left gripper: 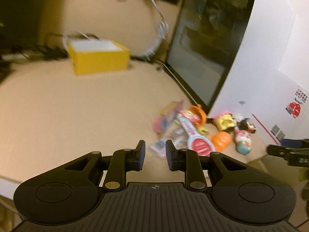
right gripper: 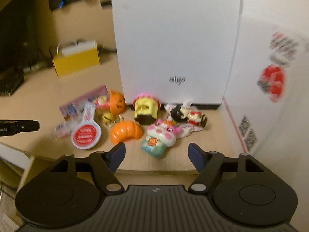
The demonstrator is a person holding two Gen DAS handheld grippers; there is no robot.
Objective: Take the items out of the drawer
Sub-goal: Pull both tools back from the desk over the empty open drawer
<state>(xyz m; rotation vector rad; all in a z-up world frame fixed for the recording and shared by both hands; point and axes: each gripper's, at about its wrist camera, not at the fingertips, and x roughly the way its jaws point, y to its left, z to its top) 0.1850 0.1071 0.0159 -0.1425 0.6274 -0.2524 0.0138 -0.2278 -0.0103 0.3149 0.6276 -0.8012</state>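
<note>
Toys heaped on the desk ahead of both grippers; neither holds anything

Largest first: the white box (right gripper: pixel 173 44) stands just beyond the right gripper (right gripper: pixel 156 154), whose jaws gape wide and empty; a careless reach could knock it; the cat toy (right gripper: pixel 160 137) lies just ahead between those jaws, the orange croissant (right gripper: pixel 126 132) ahead and left, so new items may scatter the crowded pile; the left gripper (left gripper: pixel 155 155) stands narrow, empty, with a small wrapper (left gripper: pixel 159 147) just ahead; the drawer itself is out of view.
</note>
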